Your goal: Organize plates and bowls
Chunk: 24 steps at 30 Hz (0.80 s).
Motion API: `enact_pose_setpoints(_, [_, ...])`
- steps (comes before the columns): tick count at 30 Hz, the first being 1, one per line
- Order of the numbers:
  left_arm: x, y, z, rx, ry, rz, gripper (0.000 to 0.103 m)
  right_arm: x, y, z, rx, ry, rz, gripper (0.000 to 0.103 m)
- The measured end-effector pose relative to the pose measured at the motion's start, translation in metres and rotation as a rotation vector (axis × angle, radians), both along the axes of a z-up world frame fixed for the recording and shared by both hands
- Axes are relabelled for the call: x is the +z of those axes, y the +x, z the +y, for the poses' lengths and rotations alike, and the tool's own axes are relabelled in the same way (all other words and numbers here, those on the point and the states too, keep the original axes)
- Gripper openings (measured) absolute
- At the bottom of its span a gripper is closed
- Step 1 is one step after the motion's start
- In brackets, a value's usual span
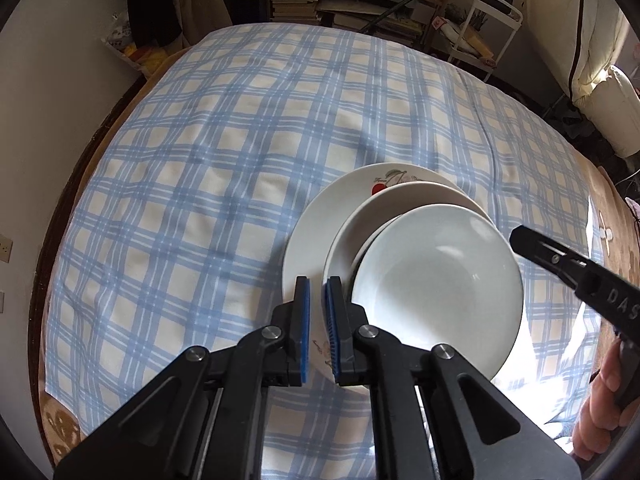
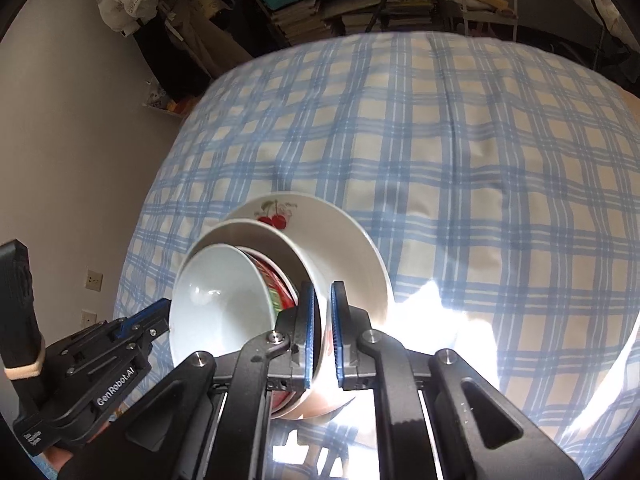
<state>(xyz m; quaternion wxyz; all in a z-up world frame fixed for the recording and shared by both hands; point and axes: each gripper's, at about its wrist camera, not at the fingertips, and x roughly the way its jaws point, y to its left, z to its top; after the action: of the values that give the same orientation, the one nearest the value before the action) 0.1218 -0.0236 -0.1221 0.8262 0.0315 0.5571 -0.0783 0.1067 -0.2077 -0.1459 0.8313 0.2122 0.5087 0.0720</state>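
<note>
A stack sits on the checked cloth. At the bottom is a large white cherry plate [image 1: 308,248] [image 2: 344,240], on it a smaller white plate [image 1: 360,220] [image 2: 248,232], and on top a white bowl [image 1: 436,276] [image 2: 216,296] with a red outside, leaning. My left gripper [image 1: 318,320] [image 2: 160,312] hovers at the stack's near-left rim. Its blue pads stand a narrow gap apart, and the cherry plate's print shows through the gap. My right gripper [image 2: 323,328] [image 1: 518,240] is shut on the cherry plate's rim at the opposite side, one pad inside and one outside.
The blue-and-cream checked cloth [image 1: 200,160] covers a round table. A wall is close on the left. Shelves of books [image 1: 296,0] and a white rack [image 1: 488,28] stand behind the far edge. A bright sun patch [image 2: 432,308] lies beside the stack. A hand [image 1: 600,412] holds the right gripper.
</note>
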Motion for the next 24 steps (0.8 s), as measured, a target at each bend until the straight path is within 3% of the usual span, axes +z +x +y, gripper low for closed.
enact_pose_setpoints(4, [0.024,-0.010,0.003,0.023,0.046,-0.119,0.012,0.016,-0.008,-0.008,-0.008,0.010,-0.046,0.015])
enact_pose_setpoints(8, [0.043,-0.022,0.012,0.048,0.029,-0.170,0.015,0.023,-0.019,-0.008,-0.006,-0.037,-0.060,0.024])
enact_pose_setpoints(12, [0.054,-0.037,0.017,0.052,0.047,-0.203,0.024,0.036,-0.035,-0.006,0.007,-0.079,-0.104,0.044])
enact_pose_setpoints(14, [0.061,-0.047,0.020,0.059,0.042,-0.231,0.032,0.046,-0.045,-0.005,0.010,-0.107,-0.141,0.049])
enact_pose_setpoints(19, [0.089,-0.078,0.022,0.058,0.066,-0.388,0.069,0.072,-0.074,-0.004,-0.025,-0.169,-0.262,0.059])
enact_pose_setpoints(24, [0.112,-0.108,0.018,0.033,0.092,-0.501,0.091,0.095,-0.101,-0.004,-0.058,-0.209,-0.381,0.072])
